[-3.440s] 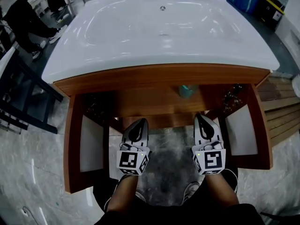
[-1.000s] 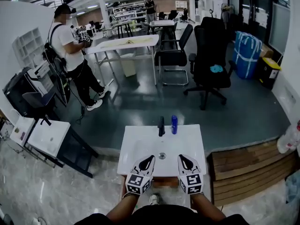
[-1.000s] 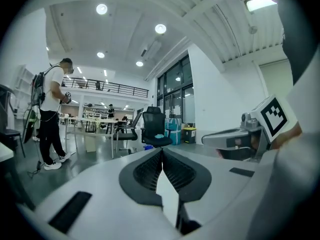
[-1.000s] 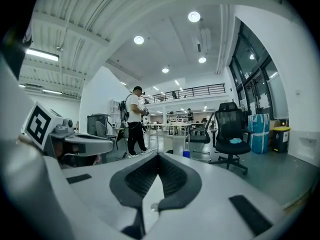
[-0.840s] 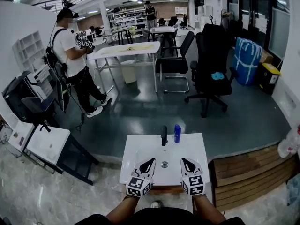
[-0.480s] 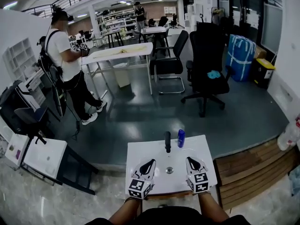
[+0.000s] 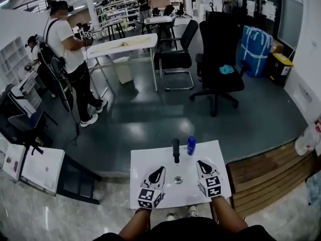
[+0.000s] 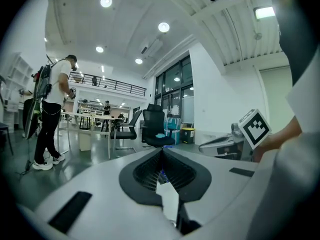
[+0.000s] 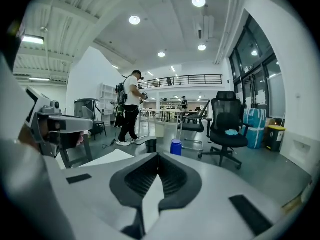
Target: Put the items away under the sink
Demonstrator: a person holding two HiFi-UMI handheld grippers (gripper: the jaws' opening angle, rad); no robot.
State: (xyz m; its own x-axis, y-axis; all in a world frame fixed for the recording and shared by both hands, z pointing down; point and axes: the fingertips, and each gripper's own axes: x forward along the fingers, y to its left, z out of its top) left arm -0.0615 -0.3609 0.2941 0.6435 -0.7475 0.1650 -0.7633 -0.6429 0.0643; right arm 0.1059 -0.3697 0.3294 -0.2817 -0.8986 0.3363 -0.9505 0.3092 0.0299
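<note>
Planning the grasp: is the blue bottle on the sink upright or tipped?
Upright: the blue bottle stands on its base at the sink's back edge, beside the black faucet.

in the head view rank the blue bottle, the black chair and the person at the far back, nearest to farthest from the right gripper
From the right gripper:
1. blue bottle, just ahead, on the back edge of the sink.
2. black chair, out on the floor, ahead and slightly right.
3. person, at the far back of the room, ahead and to the left.
</note>
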